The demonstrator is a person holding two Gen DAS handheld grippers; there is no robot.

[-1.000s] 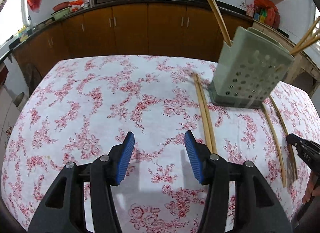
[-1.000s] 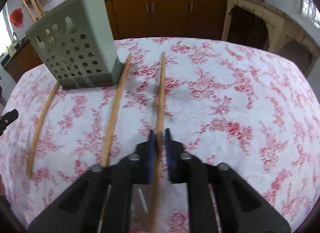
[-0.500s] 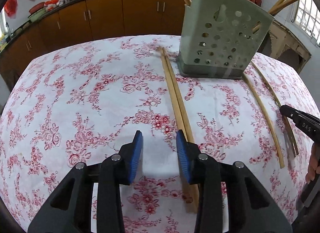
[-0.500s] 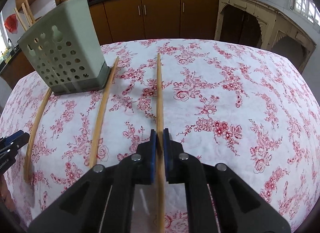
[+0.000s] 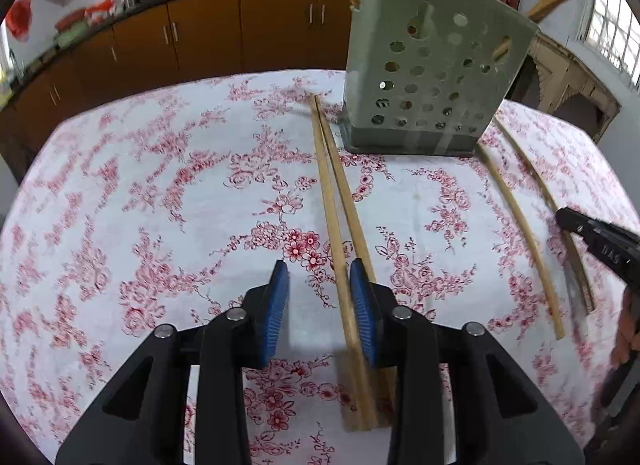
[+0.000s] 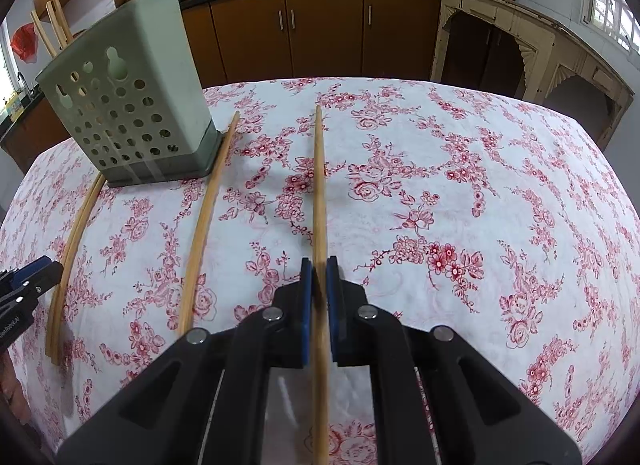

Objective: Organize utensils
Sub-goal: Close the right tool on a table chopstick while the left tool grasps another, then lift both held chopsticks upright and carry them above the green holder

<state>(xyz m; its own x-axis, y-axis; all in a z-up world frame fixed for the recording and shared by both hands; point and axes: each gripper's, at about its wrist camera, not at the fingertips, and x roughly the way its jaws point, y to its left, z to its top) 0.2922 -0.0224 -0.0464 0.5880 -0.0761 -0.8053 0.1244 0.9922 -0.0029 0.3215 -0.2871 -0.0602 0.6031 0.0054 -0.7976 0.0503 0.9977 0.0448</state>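
Right wrist view: the right gripper, at lower centre of the frame, is clenched on a single chopstick that runs straight up the frame over the floral tablecloth, with the perforated green holder at upper left. Left wrist view: the left gripper is released, its pads spread at lower centre. A pair of chopsticks lies on the cloth, the left stick between the pads, the right stick passing under the right pad, far tips beside the holder's base.
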